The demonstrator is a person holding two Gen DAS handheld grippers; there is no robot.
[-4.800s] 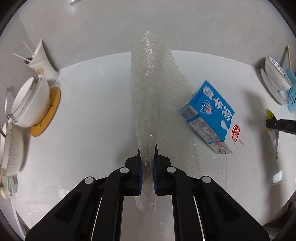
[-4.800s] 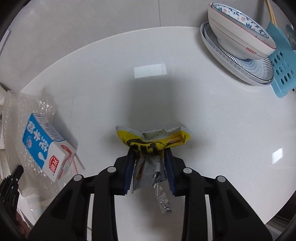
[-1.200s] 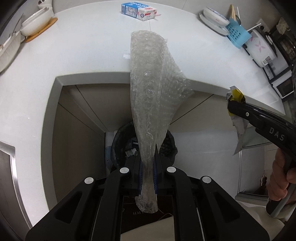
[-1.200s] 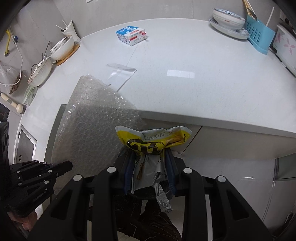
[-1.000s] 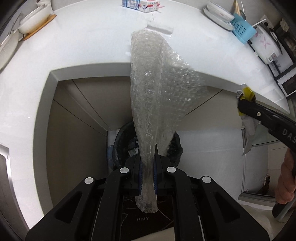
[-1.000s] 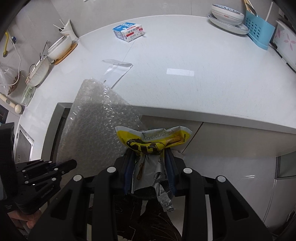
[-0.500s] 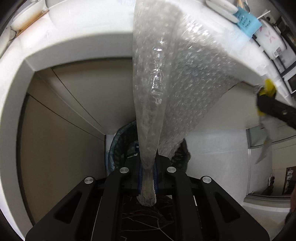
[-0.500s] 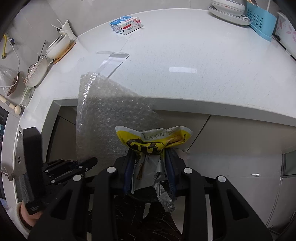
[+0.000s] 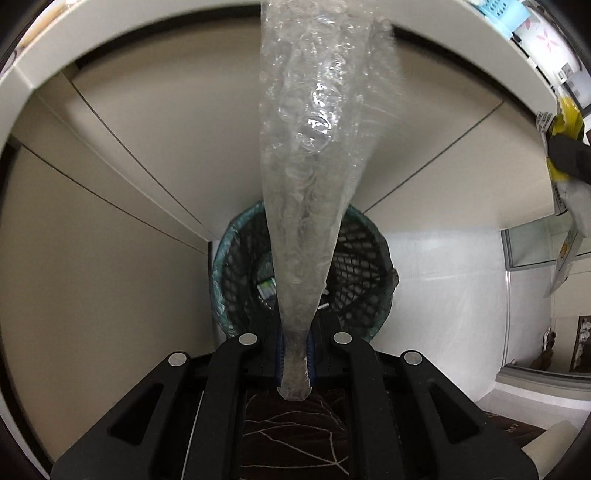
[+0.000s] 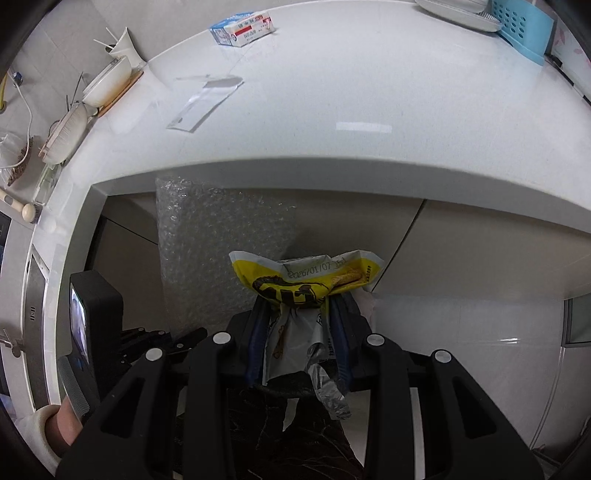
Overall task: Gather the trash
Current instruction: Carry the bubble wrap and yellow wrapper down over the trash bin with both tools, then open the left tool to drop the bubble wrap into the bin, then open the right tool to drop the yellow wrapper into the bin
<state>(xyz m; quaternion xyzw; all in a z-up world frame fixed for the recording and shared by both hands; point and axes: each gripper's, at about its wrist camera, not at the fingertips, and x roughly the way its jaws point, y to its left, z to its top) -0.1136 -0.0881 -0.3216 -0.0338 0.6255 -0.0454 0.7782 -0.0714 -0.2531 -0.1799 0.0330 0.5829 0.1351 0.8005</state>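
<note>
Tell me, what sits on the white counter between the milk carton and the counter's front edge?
In the right wrist view, a flat clear plastic bag lies on the countertop between the milk carton and the front edge; otherwise that stretch is bare.

Bubble wrap point(image 9: 310, 177) (clear) above mesh bin point(image 9: 365, 266)

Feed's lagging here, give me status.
Left gripper shut on bubble wrap, above bin. Right gripper shut on yellow wrapper. Carton, clear bag on counter. Nothing blocking.
</note>
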